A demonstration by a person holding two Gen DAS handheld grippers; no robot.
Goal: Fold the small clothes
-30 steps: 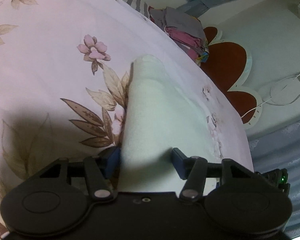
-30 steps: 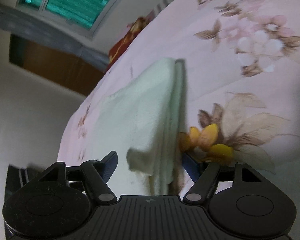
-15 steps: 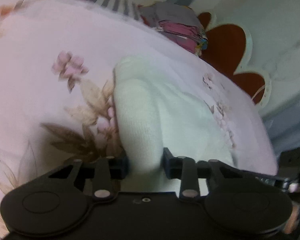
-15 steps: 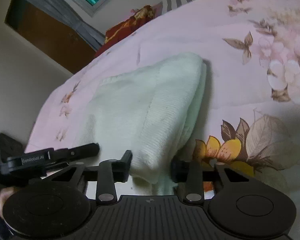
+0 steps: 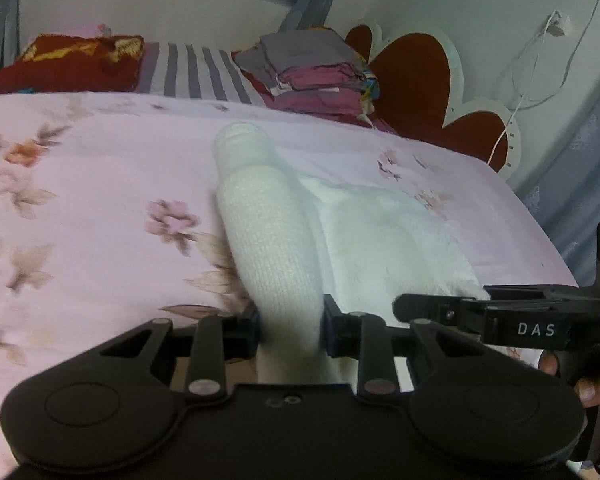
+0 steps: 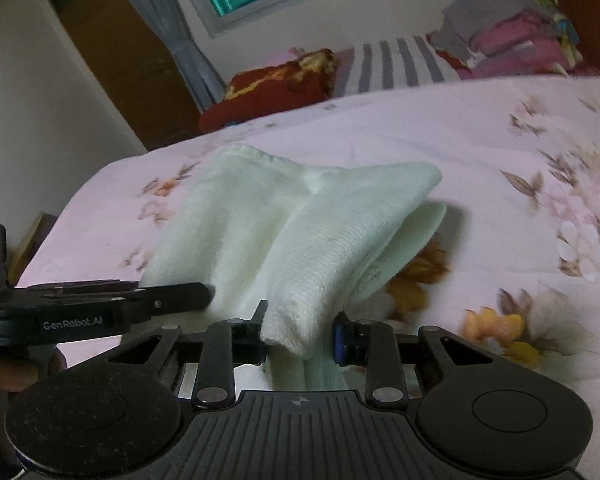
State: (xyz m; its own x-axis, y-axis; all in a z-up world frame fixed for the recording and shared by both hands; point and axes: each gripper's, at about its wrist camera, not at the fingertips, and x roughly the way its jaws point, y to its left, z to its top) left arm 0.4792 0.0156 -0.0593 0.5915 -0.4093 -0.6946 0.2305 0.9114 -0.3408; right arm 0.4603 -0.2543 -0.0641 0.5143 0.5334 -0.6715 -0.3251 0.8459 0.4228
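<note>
A bed point(image 5: 100, 208) is covered by a pink floral sheet. A pale knitted garment point(image 5: 384, 232) is spread on it; folded clothes point(image 5: 316, 72) and a red pillow point(image 5: 68, 64) are seen at its far end.

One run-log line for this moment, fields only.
left claw: closing on white cloth | right claw: closing on same cloth | cloth: near edge lifted off bed | fold: not done

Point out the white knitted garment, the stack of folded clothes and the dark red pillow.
white knitted garment point(image 6: 324, 248): right wrist view, on the lifted fold.
stack of folded clothes point(image 5: 312, 68): left wrist view, on the pink layers under the grey top piece.
dark red pillow point(image 5: 68, 64): left wrist view, on its front face.
</note>
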